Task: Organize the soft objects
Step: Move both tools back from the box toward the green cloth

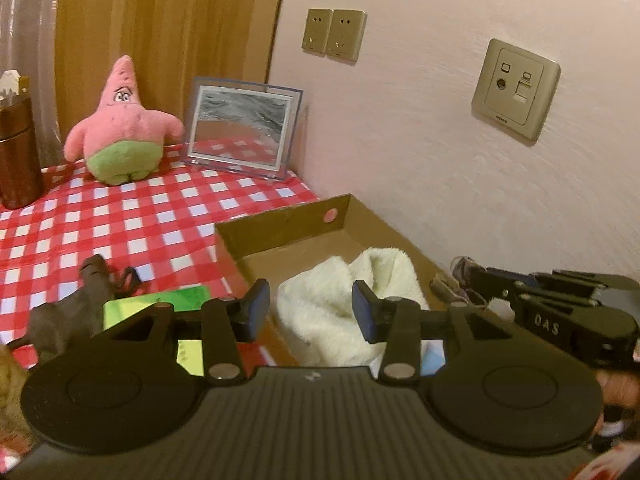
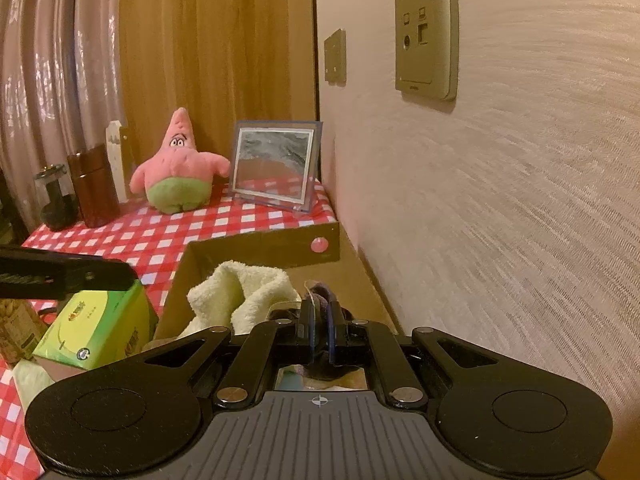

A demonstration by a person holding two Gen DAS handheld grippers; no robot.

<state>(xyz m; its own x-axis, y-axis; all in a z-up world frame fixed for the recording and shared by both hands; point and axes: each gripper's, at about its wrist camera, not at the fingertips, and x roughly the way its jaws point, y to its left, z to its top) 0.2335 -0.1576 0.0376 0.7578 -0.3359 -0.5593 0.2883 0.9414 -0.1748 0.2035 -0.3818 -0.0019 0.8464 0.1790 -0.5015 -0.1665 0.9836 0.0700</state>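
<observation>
At the far left of the checked tablecloth [image 1: 120, 216] stands a brown canister [image 1: 16, 148], with a small dark jar [image 2: 56, 200] beside it in the right wrist view. Next along is a pink star-shaped plush toy [image 1: 122, 128], sitting upright against the wooden panel [image 1: 160, 20]. Just right of it a clear picture frame [image 1: 244, 132] leans back near the corner of the wall.

Nearer the cameras, a dark grey soft toy [image 1: 76, 304] lies on the cloth at the left, touching a green box [image 2: 100, 332]. To the right of that box is an open cardboard box [image 1: 288, 220] set against the wall, with a round pink sticker on its far flap. A cream fluffy towel [image 1: 332, 308] lies crumpled inside it, towards the near left side.

The left gripper [image 1: 310, 312] hangs over the near edge of the cardboard box with its jaws spread apart. The towel is seen between and beyond them, and the pads do not press on it.

Further right, the right gripper [image 2: 320, 332] has its jaws pressed close together, pinching a small purple-and-dark soft item [image 2: 320, 300]; what it is cannot be told. It is held over the right side of the cardboard box, just beside the towel. On the wall at the right are beige socket plates [image 1: 516, 88].
</observation>
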